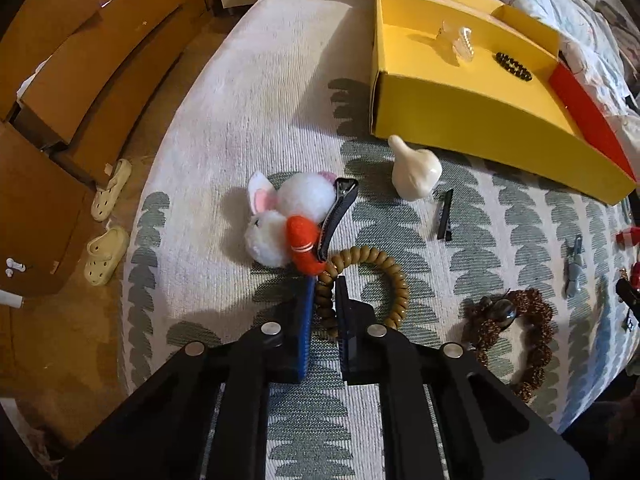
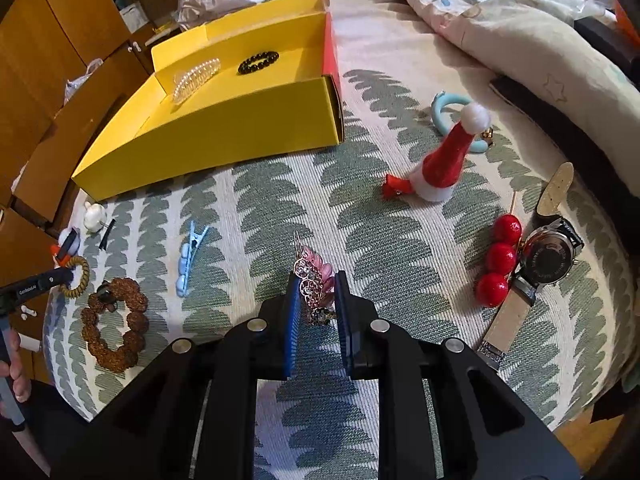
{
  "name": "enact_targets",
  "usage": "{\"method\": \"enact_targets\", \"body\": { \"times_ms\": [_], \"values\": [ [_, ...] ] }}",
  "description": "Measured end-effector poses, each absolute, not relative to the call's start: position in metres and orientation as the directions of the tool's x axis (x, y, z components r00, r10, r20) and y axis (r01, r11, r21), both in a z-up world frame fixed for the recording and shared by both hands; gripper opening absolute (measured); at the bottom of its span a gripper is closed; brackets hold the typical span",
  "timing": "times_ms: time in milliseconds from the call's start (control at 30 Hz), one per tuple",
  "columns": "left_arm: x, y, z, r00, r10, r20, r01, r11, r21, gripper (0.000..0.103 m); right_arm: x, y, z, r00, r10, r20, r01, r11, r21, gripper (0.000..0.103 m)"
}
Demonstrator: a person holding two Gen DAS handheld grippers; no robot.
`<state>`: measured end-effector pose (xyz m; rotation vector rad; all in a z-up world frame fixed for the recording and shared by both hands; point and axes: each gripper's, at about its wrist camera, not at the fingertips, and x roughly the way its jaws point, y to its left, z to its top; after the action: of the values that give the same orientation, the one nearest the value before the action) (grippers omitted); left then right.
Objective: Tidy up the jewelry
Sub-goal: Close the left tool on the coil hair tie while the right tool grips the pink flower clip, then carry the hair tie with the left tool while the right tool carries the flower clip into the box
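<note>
My left gripper (image 1: 325, 280) is shut on a tan spiral hair tie (image 1: 384, 276) that lies on the patterned cloth, next to a white bunny hair clip (image 1: 288, 220) with an orange carrot. My right gripper (image 2: 317, 276) is shut on a pink jewelled hair clip (image 2: 314, 284) just above the cloth. The yellow box (image 1: 460, 116) lies open beyond; it holds a pearl claw clip (image 1: 460, 42) and a black bead bracelet (image 1: 514, 66). The box also shows in the right wrist view (image 2: 224, 136).
On the cloth lie a cream garlic-shaped clip (image 1: 416, 174), a black clip (image 1: 445, 216), a brown bead bracelet (image 1: 520, 332), a blue clip (image 2: 188, 264), a Santa-hat clip (image 2: 440, 160), a red-ball pin (image 2: 500, 260), a wristwatch (image 2: 548, 256) and a teal ring (image 2: 452, 112). Slippers (image 1: 108, 232) sit on the floor at left.
</note>
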<state>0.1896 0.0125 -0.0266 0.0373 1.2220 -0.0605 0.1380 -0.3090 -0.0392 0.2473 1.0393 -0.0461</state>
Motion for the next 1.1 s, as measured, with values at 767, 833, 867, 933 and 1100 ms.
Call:
{"method": "enact_targets", "body": {
  "times_ms": [767,833,867,933,1100],
  "values": [
    [0.171,-0.001,0.031,0.477,-0.164,-0.864,0.148,0.983,-0.105,0.009,0.138,-0.298,-0.009,0.588,0.134,-0.797,0.11,0.964,0.244,0.019],
    [0.172,-0.006,0.036,0.483,-0.173,-0.858,0.158,0.981,-0.109,0.009,0.14,-0.294,-0.004,0.599,0.141,-0.788,0.099,0.964,0.248,0.019],
    [0.173,-0.009,0.038,0.485,-0.175,-0.857,0.16,0.981,-0.11,0.009,0.142,-0.291,-0.002,0.601,0.147,-0.785,0.091,0.964,0.25,0.019],
    [0.174,-0.015,0.045,0.493,-0.183,-0.85,0.171,0.979,-0.112,0.009,0.146,-0.287,0.003,0.608,0.16,-0.777,0.078,0.962,0.26,0.019],
    [0.182,-0.029,0.063,0.506,-0.201,-0.839,0.2,0.973,-0.112,0.009,0.165,-0.277,0.023,0.627,0.178,-0.758,0.044,0.964,0.262,0.019]
  ]
}}
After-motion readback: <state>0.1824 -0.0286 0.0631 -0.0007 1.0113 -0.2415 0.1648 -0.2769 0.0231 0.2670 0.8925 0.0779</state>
